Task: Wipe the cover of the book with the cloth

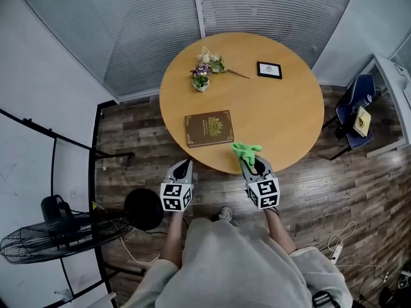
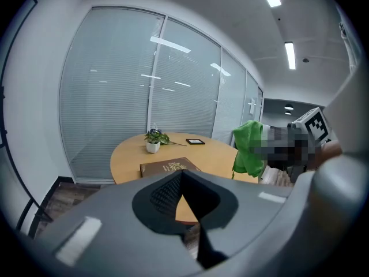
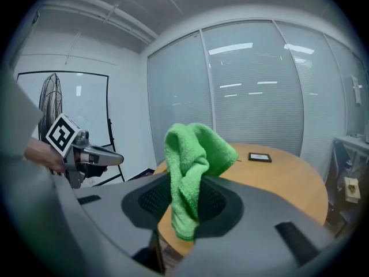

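Your head camera looks steeply down on the round light-wood table (image 1: pixel 282 114). Each gripper camera sits low at its near edge, behind its own jaws, facing across it toward the blind-covered glass wall (image 2: pixel 115 85). The head and left gripper views share the brown gold-tooled hardcover book (image 1: pixel 209 128); all three share the small black-framed picture (image 1: pixel 269 70).

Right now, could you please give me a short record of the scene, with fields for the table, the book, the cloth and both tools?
Table: round wooden table
Book: brown book, closed, flat near the table's near edge
Cloth: green cloth, bunched, held up clear of the book
Right tool: right tool, shut on the cloth, right of the book
Left tool: left tool, shut, empty
Far side: potted flowers, black frame
Wiping: not yet begun
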`<action>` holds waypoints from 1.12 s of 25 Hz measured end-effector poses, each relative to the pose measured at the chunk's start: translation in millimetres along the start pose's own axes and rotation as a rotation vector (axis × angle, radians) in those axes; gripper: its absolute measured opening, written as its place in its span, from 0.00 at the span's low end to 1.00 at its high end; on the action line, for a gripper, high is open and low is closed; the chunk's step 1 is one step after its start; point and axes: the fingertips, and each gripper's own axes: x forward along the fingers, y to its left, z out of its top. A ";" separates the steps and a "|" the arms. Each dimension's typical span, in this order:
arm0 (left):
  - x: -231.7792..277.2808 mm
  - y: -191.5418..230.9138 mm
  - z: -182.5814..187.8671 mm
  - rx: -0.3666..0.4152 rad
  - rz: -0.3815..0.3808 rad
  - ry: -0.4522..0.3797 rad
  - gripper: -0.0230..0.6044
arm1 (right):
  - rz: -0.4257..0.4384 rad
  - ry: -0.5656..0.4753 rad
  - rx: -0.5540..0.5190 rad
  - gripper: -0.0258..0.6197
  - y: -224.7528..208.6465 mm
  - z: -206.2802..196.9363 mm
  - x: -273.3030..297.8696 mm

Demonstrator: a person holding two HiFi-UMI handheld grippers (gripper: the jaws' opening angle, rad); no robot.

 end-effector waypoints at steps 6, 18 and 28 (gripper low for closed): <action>5.0 4.6 0.5 -0.007 0.017 0.014 0.05 | 0.021 0.007 0.010 0.21 -3.7 0.1 11.2; 20.9 25.3 2.2 -0.011 0.016 0.019 0.05 | 0.015 0.017 0.015 0.21 -4.5 2.7 33.4; 62.6 63.6 24.5 -0.019 -0.014 -0.001 0.05 | -0.011 0.020 -0.001 0.21 -15.0 27.6 84.7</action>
